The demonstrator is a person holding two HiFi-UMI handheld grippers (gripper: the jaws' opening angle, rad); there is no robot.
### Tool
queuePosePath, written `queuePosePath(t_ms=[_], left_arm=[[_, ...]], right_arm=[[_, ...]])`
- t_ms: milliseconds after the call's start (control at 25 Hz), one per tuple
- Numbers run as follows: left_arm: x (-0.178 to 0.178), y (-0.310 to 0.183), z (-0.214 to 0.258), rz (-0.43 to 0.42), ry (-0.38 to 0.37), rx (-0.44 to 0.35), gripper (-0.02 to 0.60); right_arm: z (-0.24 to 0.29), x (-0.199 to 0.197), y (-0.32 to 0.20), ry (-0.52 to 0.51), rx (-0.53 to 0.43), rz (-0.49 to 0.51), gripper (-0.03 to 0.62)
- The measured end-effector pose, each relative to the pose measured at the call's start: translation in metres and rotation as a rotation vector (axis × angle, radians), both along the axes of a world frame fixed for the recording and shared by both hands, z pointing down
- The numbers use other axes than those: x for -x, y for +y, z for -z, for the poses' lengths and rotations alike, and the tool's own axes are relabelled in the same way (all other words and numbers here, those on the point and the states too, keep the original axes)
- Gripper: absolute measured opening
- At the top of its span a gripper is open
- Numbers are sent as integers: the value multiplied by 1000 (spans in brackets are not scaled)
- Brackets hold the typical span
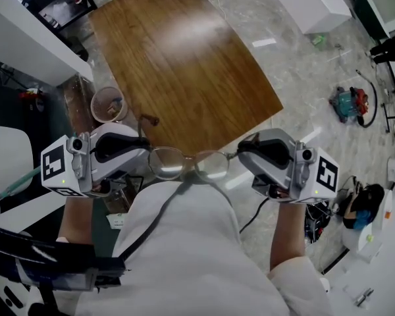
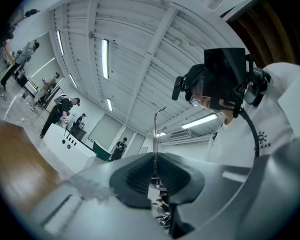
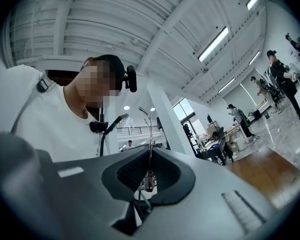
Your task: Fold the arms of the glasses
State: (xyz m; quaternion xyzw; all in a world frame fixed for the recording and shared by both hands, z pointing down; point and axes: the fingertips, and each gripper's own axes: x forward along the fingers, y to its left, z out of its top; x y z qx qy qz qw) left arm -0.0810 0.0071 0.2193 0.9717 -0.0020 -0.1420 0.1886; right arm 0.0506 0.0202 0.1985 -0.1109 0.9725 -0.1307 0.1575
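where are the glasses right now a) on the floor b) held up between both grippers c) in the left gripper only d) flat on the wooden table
B: the left gripper and the right gripper each clamp one side of the glasses in mid-air.

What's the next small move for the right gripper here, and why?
Probably swing the right gripper inward to fold that side's temple toward the lenses, with the left gripper holding steady. Both are shut on thin metal at opposite ends of the glasses, and a temple by the left gripper sticks out unfolded.
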Motion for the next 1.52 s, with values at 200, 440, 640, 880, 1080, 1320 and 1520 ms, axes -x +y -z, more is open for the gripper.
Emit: queuePosePath(t_ms=[200, 440, 640, 880, 1080, 1320, 1520], left_arm=[[-10, -2, -1, -14, -65, -40, 29], [-21, -1, 0, -36, -138, -110, 29], [-25, 0, -4, -38, -184, -126, 29], [-25, 2, -4, -30, -201, -163, 31], [-20, 2, 1, -34, -128, -132, 31], [-24, 7, 20, -57, -66, -126, 31], [-18, 12, 16, -64, -69, -134, 31]], right_arm=[[-13, 9, -4, 231, -15, 36, 20], [-38, 27, -1, 560, -79, 156, 21], [-61, 34, -1, 795, -99, 217, 21], [-84, 41, -3, 941, -108, 224, 21], [-62, 50, -2, 759, -138, 217, 72], [-32, 49, 6, 622, -146, 247, 121], [-11, 55, 7, 481, -129, 256, 121]])
